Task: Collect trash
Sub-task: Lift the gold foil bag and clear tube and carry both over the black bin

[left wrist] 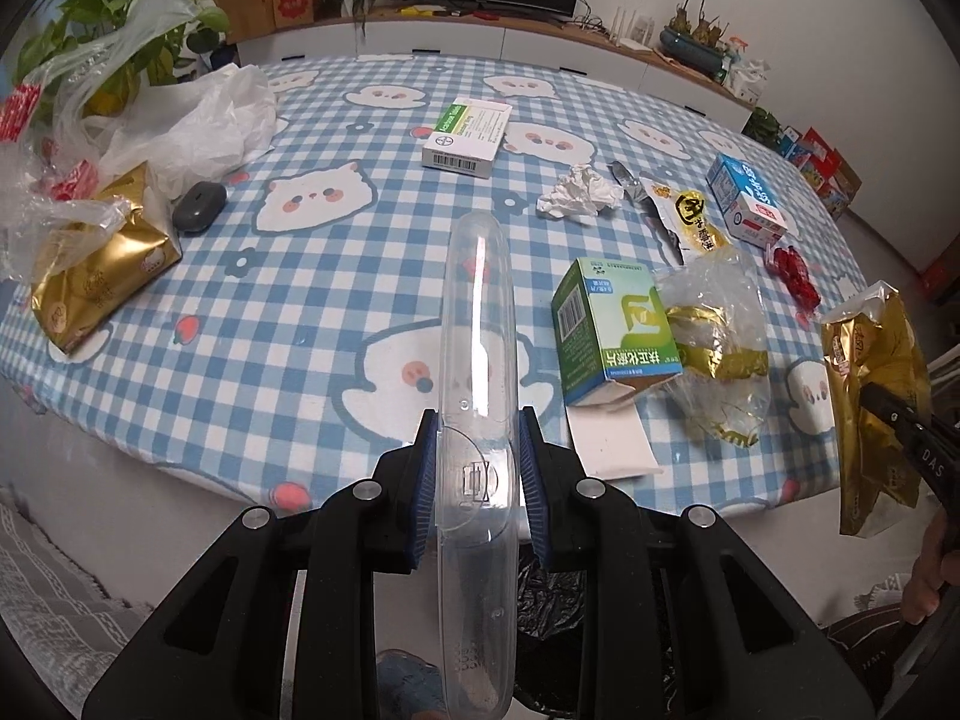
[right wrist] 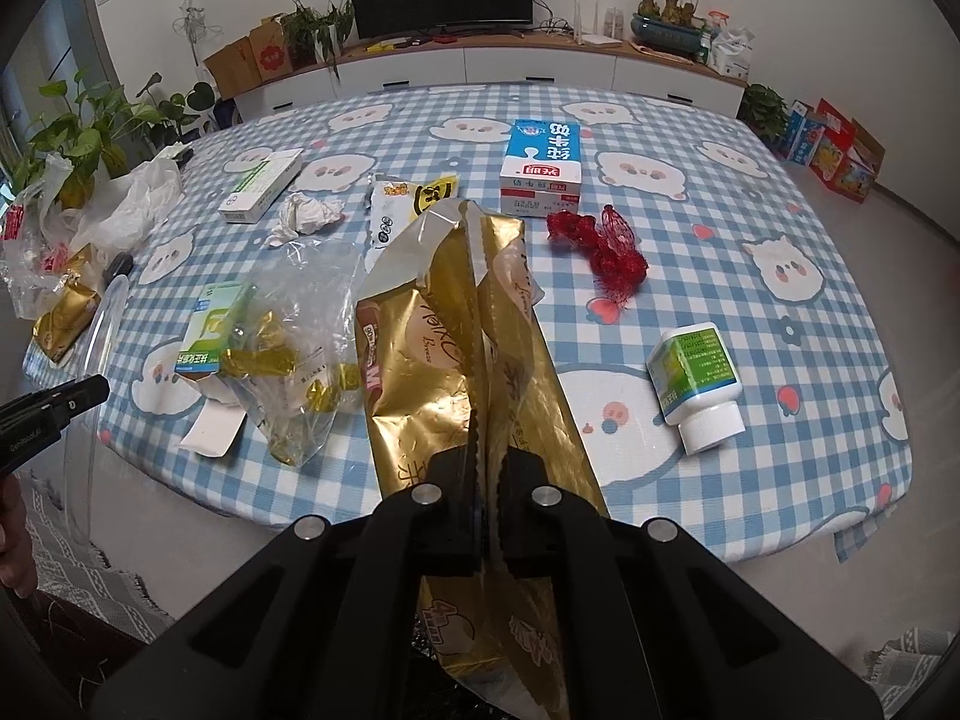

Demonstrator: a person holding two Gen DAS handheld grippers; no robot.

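My left gripper (left wrist: 478, 474) is shut on a long clear plastic case (left wrist: 478, 324), held lengthwise above the table's near edge. My right gripper (right wrist: 492, 510) is shut on a gold foil snack bag (right wrist: 432, 354), lifted over the near edge; the same gold bag (left wrist: 870, 372) hangs at the right of the left wrist view. On the checked tablecloth (left wrist: 300, 312) lie a green medicine box (left wrist: 612, 330), a crumpled clear wrapper (left wrist: 720, 348), a white tissue ball (left wrist: 576, 192), a yellow snack packet (left wrist: 690, 216), a milk carton (right wrist: 543, 168), red netting (right wrist: 600, 240) and a white bottle (right wrist: 696, 384).
A white flat medicine box (left wrist: 468, 138) lies mid-table. Plastic bags (left wrist: 180, 120), another gold bag (left wrist: 96, 276) and a dark grey pebble-shaped case (left wrist: 199, 207) crowd the left side. A black bag (left wrist: 552, 594) shows below the left gripper. Plants, a TV and a cabinet stand behind.
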